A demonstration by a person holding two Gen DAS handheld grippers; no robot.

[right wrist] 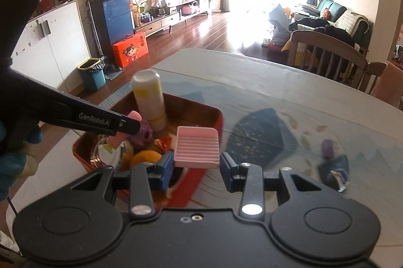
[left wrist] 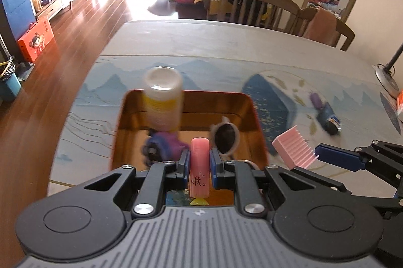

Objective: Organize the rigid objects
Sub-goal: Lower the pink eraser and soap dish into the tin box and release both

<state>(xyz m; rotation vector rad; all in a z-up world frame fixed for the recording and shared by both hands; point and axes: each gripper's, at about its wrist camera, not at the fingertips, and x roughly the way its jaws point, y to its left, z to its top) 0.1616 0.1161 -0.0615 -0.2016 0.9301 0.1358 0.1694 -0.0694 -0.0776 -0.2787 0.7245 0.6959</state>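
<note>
My left gripper [left wrist: 199, 158] is shut on a pink tube [left wrist: 199, 162] with a yellow cap, held over the near edge of the red tin box [left wrist: 252, 106]. The box holds an upright white and yellow bottle [left wrist: 163, 96], a purple toy [left wrist: 163, 145] and a small round dark mirror [left wrist: 226, 138]. My right gripper [right wrist: 197, 164] holds a pink ribbed soap dish [right wrist: 196, 148] between its jaws, just right of the box [right wrist: 216, 121]. The soap dish [left wrist: 293, 149] and right gripper also show in the left wrist view. A blue and purple tube [right wrist: 333, 162] lies on the table to the right.
The table [left wrist: 201, 41] has a blue patterned cloth with a dark blue printed patch [right wrist: 259, 137]. Wooden chairs [left wrist: 259, 5] stand at the far edge. A lamp base [left wrist: 386, 81] stands at the table's right. An orange fruit-like object [right wrist: 146, 158] lies in the box.
</note>
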